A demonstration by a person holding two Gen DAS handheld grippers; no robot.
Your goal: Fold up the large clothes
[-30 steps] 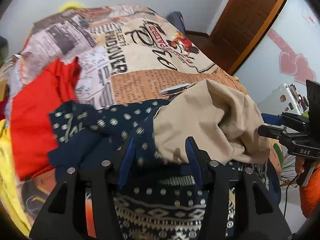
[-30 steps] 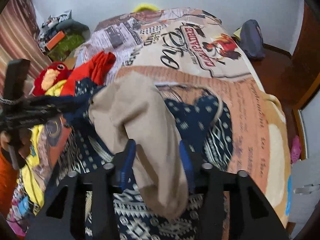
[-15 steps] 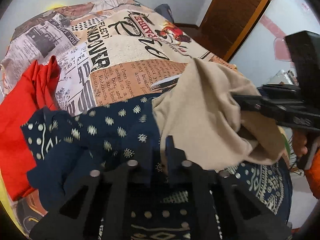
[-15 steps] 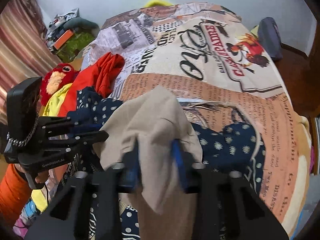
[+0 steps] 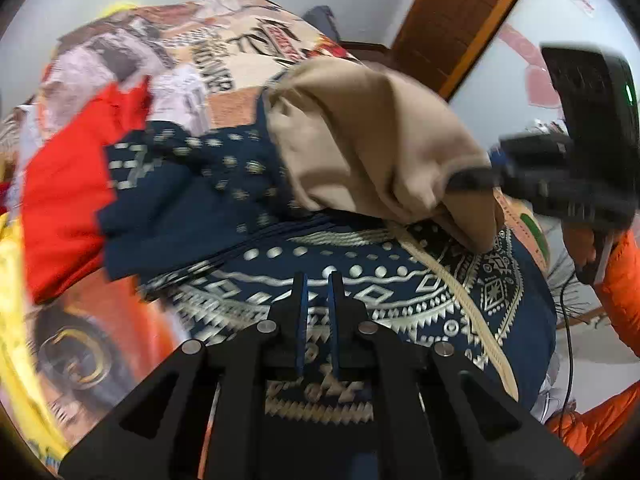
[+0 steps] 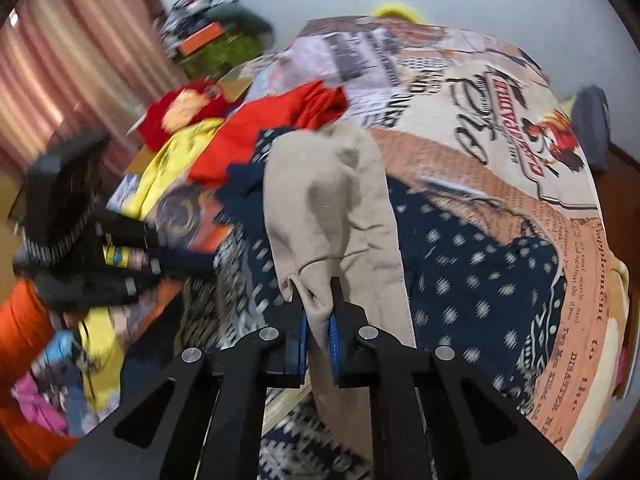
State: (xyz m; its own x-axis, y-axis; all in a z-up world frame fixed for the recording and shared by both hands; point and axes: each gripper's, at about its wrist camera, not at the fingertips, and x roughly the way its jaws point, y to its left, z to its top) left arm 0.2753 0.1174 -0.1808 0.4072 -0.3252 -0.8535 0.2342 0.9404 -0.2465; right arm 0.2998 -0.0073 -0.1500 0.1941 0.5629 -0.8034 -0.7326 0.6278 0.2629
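A beige garment (image 5: 360,136) is bunched on top of a navy patterned cloth (image 5: 360,280) on the bed. My right gripper (image 6: 317,300) is shut on a fold of the beige garment (image 6: 332,216) and holds it up; it also shows in the left wrist view (image 5: 472,178), pinching the beige edge. My left gripper (image 5: 317,284) is nearly closed with nothing between its fingers, hovering over the navy cloth (image 6: 472,264) to the left of the beige garment. It shows blurred in the right wrist view (image 6: 176,260).
A red garment (image 5: 68,184) and a yellow one (image 6: 176,160) lie at the left of the bed. The newspaper-print bedspread (image 6: 480,120) stretches beyond. A red plush toy (image 6: 184,108) sits by the curtain. A wooden door (image 5: 460,20) stands at the right.
My right gripper closed on the beige garment and lifted it. My left gripper shut, then pulled back off the pile and now holds nothing.
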